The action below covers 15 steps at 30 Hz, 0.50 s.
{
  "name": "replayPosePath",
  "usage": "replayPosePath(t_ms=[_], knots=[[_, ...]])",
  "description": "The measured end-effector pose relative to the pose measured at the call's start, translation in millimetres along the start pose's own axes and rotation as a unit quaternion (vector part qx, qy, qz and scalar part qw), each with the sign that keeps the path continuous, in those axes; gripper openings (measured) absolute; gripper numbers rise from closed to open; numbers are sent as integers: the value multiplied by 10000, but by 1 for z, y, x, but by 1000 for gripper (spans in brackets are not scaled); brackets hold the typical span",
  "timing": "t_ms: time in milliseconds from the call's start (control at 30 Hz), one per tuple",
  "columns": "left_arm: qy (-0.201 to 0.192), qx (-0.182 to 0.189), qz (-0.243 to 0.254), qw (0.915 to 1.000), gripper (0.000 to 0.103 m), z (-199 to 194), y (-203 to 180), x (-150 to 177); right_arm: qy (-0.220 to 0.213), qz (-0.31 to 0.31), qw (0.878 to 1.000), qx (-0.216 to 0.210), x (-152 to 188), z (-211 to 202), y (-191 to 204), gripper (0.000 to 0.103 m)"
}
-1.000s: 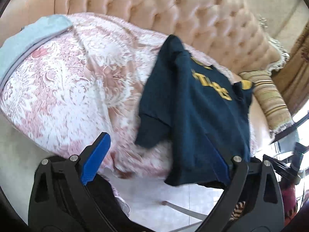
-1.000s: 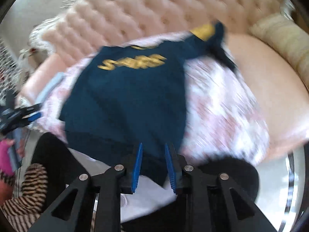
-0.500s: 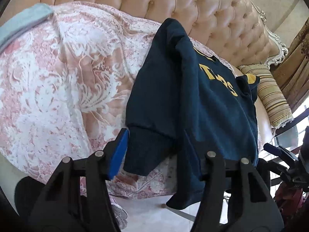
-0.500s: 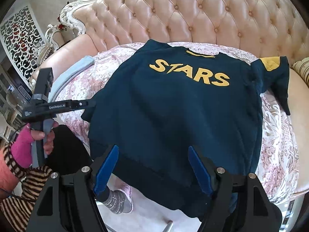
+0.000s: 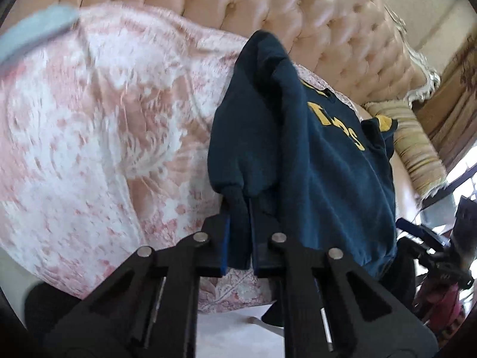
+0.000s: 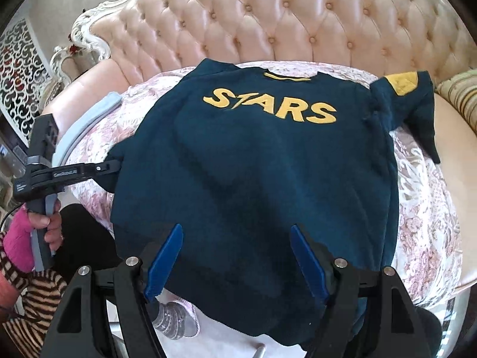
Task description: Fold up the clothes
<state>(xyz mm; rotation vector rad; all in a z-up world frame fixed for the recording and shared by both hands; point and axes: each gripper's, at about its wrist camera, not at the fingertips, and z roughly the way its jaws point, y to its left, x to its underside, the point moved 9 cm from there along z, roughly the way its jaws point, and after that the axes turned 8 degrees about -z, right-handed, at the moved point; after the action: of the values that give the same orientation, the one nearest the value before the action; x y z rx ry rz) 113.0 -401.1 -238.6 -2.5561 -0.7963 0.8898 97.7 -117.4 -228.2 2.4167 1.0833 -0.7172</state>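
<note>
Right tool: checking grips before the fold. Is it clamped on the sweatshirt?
No, the right tool stands open over the sweatshirt, pads apart.

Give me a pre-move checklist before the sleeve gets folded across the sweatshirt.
1. Left gripper clamped on the sleeve cuff, jaws having just closed: ok.
2. Right gripper open, gripping nothing, above the sweatshirt hem: ok.
3. Sweatshirt lying front up on the pink cover: ok.
4. Other sleeve laid flat: not ok, it is bunched.
5. Hem fully on the sofa: not ok, it hangs over the front edge.
</note>
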Motion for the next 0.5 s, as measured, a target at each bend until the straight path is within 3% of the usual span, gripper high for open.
replayPosePath(t_ms=[100,233,500], knots=[[-269,-435,712,9961,12,-14,-16,-20,14,21,10000,64,5,1,-5,76],[-644,-889,1595,9811,11,-41,-40,-62,-12,-75,9997,226,5,2,-11,76],[-1192,-1965,2700,9350,11,-99,-54,-175,132,-88,9986,506,9,17,-31,76]])
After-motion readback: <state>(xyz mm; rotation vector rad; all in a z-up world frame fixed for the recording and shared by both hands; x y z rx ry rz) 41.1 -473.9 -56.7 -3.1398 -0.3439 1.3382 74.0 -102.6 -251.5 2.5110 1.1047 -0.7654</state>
